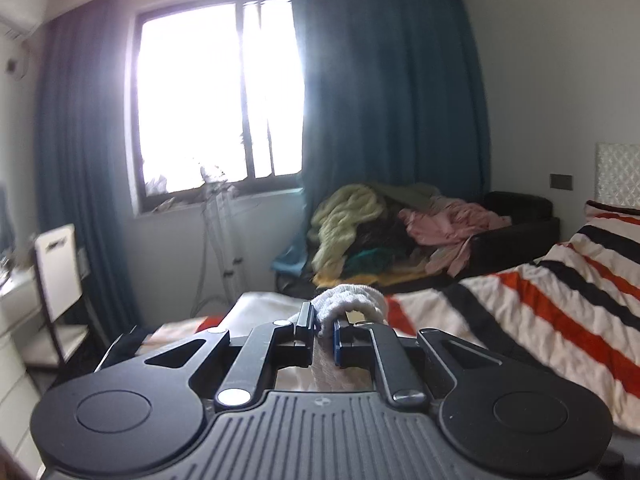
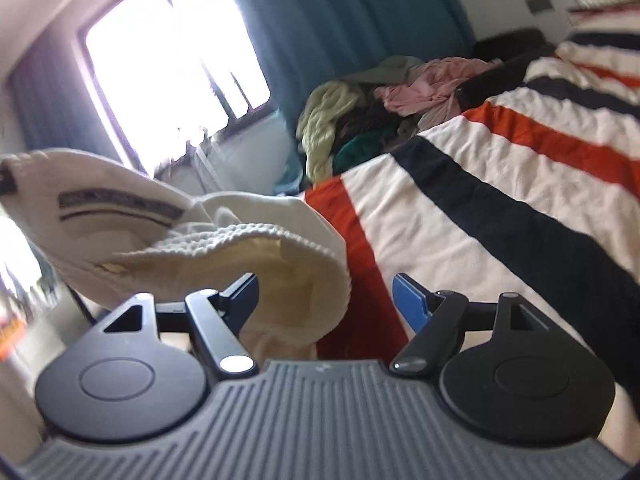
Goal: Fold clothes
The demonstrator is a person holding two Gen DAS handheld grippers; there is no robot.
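A cream-white knit garment is pinched between the fingers of my left gripper, which is shut on a bunched fold of it above the bed. In the right wrist view the same garment hangs in the air at the left, and a dark grey striped band shows on it. Its rounded hem droops into the gap of my right gripper. That gripper stands open: the blue pad of the right finger is clear of the cloth, while the left finger sits against the hem's edge.
A bed with a blanket striped in white, orange and black fills the right side. A pile of mixed clothes lies on a dark seat under blue curtains. A white chair stands at the left by the bright window.
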